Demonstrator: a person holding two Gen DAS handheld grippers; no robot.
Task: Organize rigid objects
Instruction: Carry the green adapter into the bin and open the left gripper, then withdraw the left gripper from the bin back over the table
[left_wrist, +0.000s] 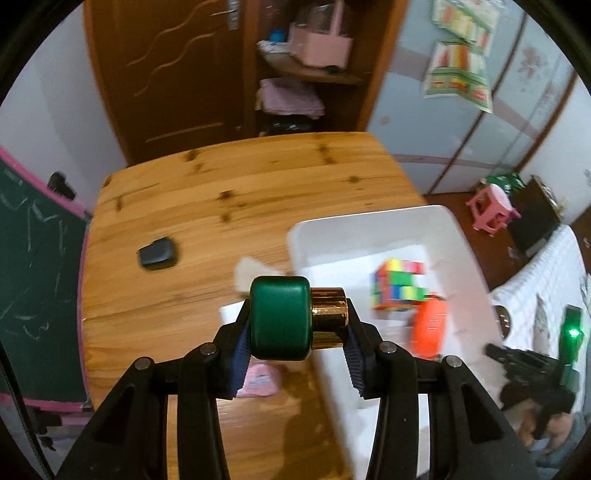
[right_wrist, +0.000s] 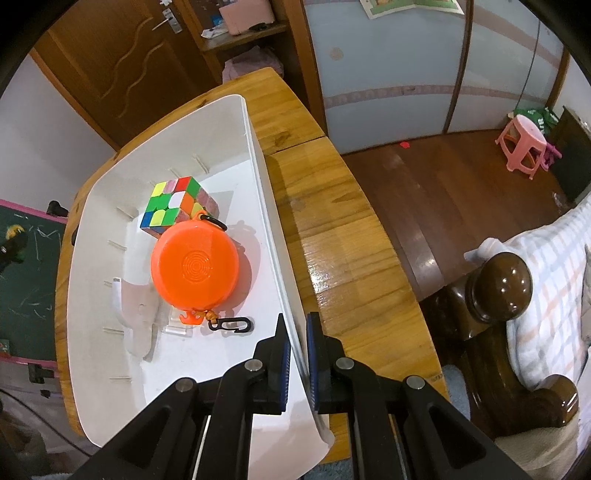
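Observation:
My left gripper (left_wrist: 295, 325) is shut on a green jar with a gold cap (left_wrist: 284, 317), held sideways in the air above the wooden table (left_wrist: 221, 184), left of the white bin (left_wrist: 369, 225). Inside the bin lie a colourful puzzle cube (left_wrist: 397, 284) (right_wrist: 173, 205) and an orange round case (left_wrist: 428, 326) (right_wrist: 195, 264) with a black clip (right_wrist: 229, 325). My right gripper (right_wrist: 297, 339) is shut on the bin's right wall (right_wrist: 266, 192), pinching the thin rim between its pads.
A dark grey pouch-like object (left_wrist: 157, 253) lies on the table's left part. A pink item (left_wrist: 258, 380) and white paper (left_wrist: 251, 273) sit under the left gripper. A chalkboard (left_wrist: 33, 266) stands left; a pink stool (right_wrist: 522, 146) and a sofa arm (right_wrist: 498, 288) are right.

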